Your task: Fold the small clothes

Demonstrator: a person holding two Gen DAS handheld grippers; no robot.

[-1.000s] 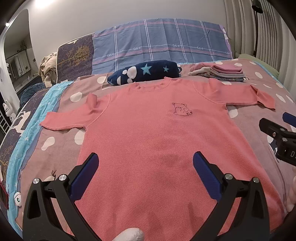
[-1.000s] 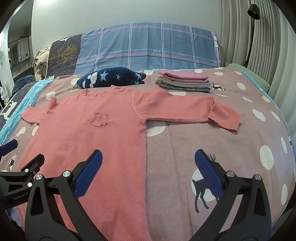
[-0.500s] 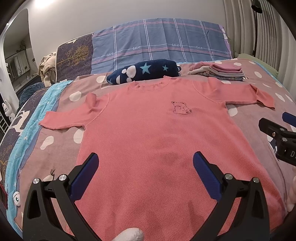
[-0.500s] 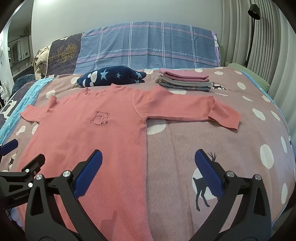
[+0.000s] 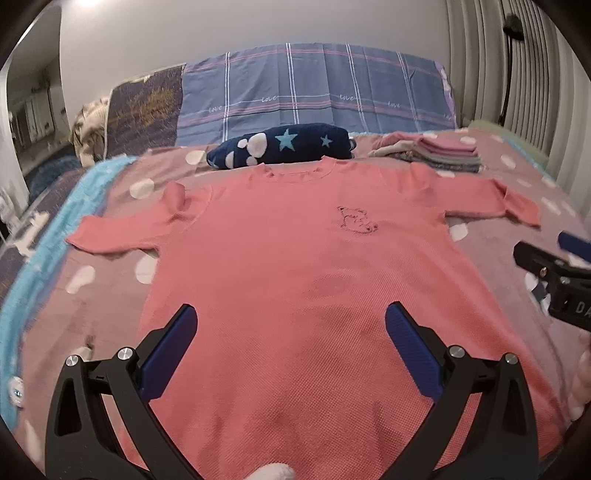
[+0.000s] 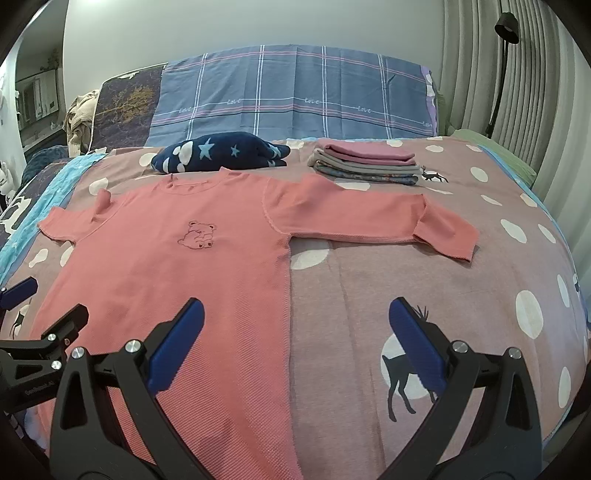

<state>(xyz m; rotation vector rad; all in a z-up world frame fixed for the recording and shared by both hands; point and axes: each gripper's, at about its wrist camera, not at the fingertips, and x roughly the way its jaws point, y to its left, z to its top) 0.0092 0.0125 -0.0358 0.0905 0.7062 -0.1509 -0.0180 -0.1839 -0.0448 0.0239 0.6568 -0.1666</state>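
Low wrist views, sharing pink shirt (image 5: 295, 280)

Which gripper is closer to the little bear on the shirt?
Left. The left gripper hangs over the shirt below the bear; the right gripper is off by the shirt's side edge.

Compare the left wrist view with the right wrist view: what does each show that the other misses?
Only the left wrist view shows the left gripper with jaws open above the coral shirt, framed at its middle. Only the right wrist view shows the right gripper with jaws open astride the shirt's side edge, the deer print on the bedspread, and the lamp head. Both show the shirt lying flat, the star blanket and the folded stack.
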